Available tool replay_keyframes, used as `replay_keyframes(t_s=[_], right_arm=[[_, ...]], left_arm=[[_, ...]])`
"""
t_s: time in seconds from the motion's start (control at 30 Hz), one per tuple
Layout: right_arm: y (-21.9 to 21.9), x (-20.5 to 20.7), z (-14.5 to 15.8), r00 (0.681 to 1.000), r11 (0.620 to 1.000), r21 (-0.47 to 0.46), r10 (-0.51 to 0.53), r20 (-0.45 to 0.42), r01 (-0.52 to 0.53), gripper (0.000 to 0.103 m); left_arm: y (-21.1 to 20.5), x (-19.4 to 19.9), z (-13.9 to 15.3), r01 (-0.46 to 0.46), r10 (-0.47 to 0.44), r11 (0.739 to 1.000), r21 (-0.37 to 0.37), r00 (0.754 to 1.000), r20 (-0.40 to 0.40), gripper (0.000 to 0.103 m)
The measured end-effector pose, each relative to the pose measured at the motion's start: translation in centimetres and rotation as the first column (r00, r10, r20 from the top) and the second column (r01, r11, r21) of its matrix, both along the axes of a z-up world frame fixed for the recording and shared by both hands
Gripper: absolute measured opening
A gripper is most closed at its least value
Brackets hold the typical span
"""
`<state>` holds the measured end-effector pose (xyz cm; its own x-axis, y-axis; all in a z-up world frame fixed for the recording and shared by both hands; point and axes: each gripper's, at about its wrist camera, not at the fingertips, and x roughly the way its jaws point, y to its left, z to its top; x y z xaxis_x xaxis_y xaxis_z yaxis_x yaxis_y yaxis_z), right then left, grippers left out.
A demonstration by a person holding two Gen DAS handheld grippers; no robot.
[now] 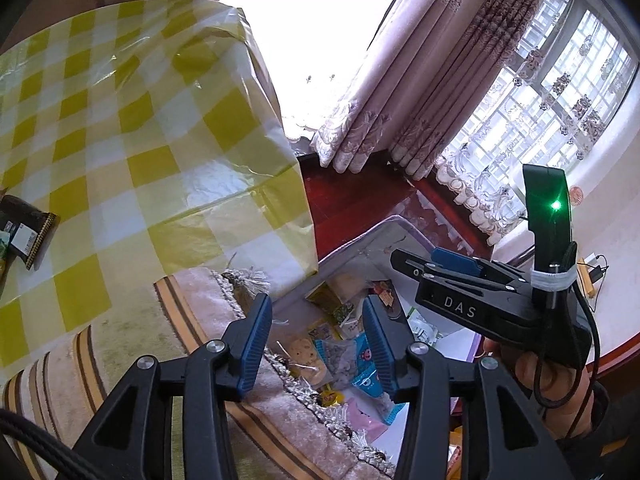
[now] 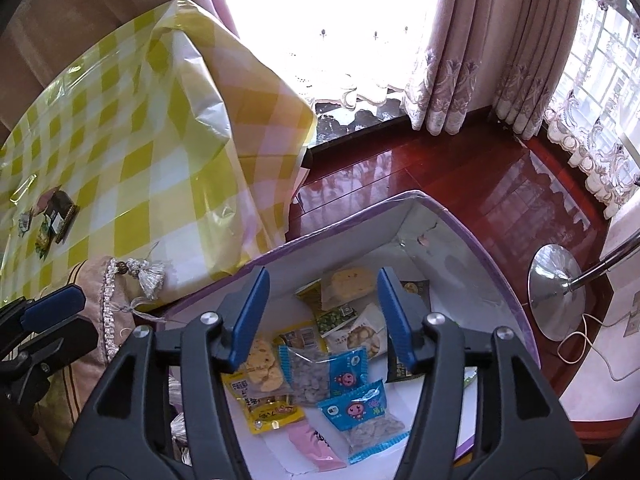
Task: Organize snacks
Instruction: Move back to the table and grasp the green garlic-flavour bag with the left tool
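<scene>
Right wrist view: right gripper (image 2: 318, 316) is held wide open, empty, over the box (image 2: 500, 276); remaining snacks (image 2: 56, 212) lie far left on the tabletop (image 2: 132, 168); left gripper (image 1: 316, 344), also open and empty, is nearer.

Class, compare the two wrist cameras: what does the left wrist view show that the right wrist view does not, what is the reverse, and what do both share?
Only the left wrist view shows the right gripper's whole body, with its green light.

Only the right wrist view shows the chrome lamp base on the red floor and the bin's inside clearly, including two blue seed packets.

Both show the purple-rimmed snack bin, the yellow checked tablecloth, the dark packet lying on it, and the curtains.
</scene>
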<state>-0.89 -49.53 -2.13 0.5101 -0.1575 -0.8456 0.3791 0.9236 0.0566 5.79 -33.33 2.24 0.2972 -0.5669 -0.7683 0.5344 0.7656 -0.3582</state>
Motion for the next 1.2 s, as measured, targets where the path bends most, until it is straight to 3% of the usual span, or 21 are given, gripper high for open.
replay_keyframes(t_s=[0.83, 1.03, 1.2], right_arm=[[7.5, 3.0, 0.3, 0.985, 0.985, -0.015, 0.172, -0.026, -0.173, 0.068], [9.6, 3.9, 0.1, 0.976, 0.976, -0.02, 0.216, -0.035, -0.217, 0.069], [10.5, 4.4, 0.1, 0.971, 0.971, -0.02, 0.236, -0.044, -0.237, 0.07]], left_arm=[[10.2, 2.7, 0.0, -0.213, 0.213, 0.977, -0.029, 0.977, -0.02, 0.051], [15.0, 4.3, -0.2, -0.295, 0.294, 0.955, -0.022, 0.955, -0.019, 0.056], [19.7, 6.1, -0.5, -0.365, 0.366, 0.93, 0.032, 0.931, -0.003, 0.059]])
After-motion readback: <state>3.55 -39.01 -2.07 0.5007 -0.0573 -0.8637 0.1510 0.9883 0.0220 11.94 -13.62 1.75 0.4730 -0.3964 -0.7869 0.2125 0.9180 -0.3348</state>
